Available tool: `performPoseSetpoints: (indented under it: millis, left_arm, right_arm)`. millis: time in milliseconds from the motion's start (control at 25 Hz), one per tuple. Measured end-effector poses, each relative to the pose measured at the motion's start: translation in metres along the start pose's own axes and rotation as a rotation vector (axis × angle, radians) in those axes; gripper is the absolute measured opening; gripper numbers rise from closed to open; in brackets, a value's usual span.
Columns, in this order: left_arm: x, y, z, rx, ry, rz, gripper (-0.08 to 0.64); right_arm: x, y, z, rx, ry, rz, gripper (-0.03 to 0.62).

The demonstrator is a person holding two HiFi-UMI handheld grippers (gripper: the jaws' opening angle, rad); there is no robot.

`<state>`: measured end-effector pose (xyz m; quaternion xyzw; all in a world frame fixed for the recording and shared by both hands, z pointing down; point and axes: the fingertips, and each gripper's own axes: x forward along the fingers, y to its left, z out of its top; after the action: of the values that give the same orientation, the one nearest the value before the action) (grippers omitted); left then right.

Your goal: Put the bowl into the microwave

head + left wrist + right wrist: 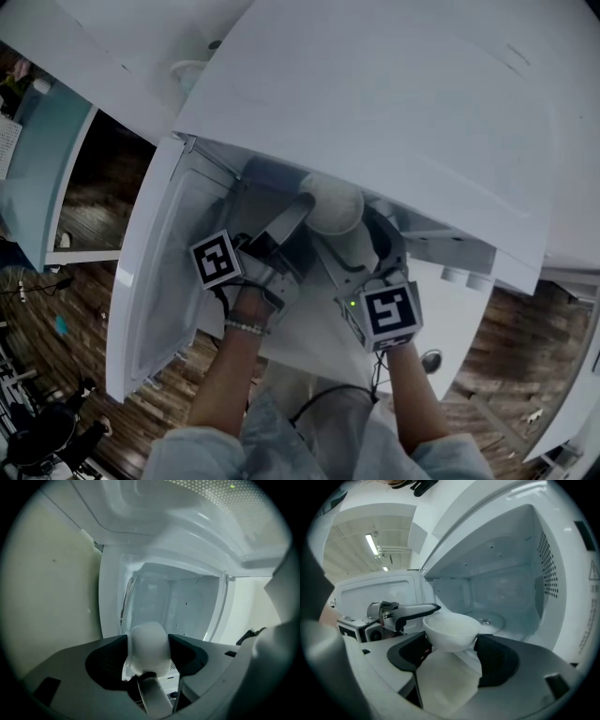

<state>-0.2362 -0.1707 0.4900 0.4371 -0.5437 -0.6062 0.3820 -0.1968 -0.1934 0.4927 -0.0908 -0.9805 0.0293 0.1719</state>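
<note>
Poised at the mouth of the open microwave, with door swung clear on the left. Holding the bowl upright at the front sill, clamped across its sides by the right claw and clenched from the door side by the left claw. Straight ahead from there to the turntable, just beyond the bowl. Probably calls for a level push forward, right claw aimed directly in.

bowl between left hand-held gripper and right hand-held gripper; before microwave opening | door at left
</note>
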Motion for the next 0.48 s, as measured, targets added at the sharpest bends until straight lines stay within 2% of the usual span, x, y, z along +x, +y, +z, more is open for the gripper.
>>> performPoseSetpoints:
  millis: [280, 480]
  left_arm:
    - [0.0015, 0.0006, -0.0001, 0.010, 0.006, 0.025, 0.269]
    - [0.0004, -0.0030, 0.0006, 0.035, 0.001, 0.028, 0.310]
  right_arm:
    - [0.0043, -0.0020, 0.0014, -0.033, 0.016, -0.030, 0.348]
    - [0.0091, -0.0036, 0.0026, -0.047, 0.022, -0.047, 0.347]
